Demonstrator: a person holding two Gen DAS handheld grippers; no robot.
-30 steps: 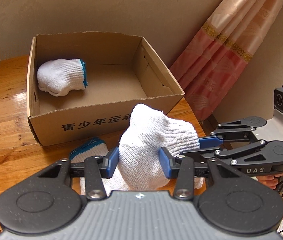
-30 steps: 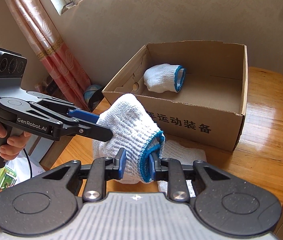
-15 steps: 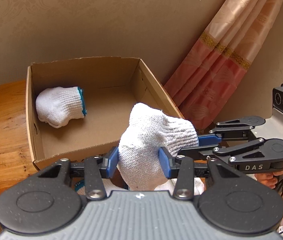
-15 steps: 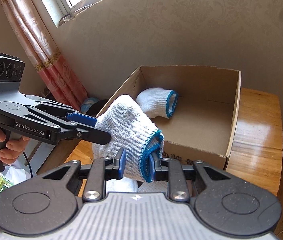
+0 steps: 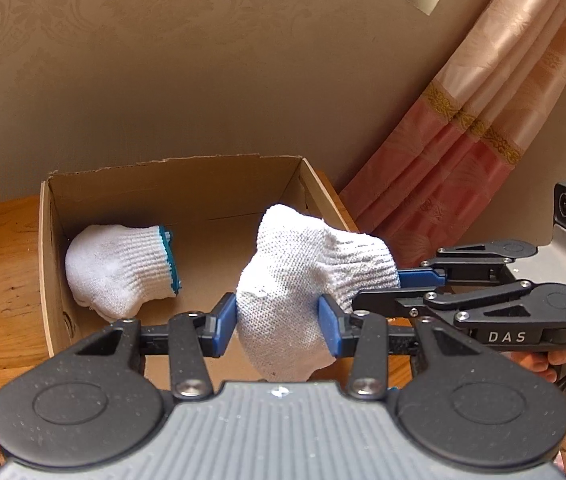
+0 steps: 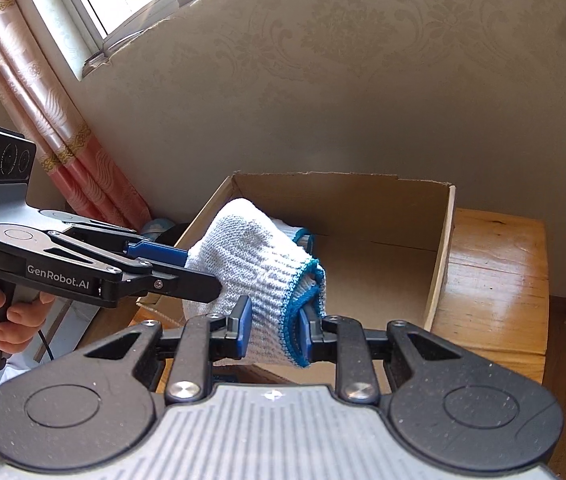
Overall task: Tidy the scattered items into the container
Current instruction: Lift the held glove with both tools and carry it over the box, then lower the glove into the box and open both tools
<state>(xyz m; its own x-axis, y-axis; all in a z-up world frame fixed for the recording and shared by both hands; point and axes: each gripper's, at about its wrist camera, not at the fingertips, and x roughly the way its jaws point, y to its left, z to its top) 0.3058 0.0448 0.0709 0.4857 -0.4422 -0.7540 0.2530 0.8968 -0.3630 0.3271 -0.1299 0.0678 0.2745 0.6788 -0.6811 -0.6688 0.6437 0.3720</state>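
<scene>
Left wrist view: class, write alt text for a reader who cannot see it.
Two tools, left and right, both grip one white glove above an open cardboard box. A second rolled glove lies inside the box, which sits on a wooden table.

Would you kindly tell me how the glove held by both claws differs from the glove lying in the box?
The held glove hangs above the cardboard box, pinched by the left claw and right claw; the boxed glove rests loose against the left wall. The held glove is stretched, the boxed one bundled. Both are white knit with blue cuffs.
</scene>
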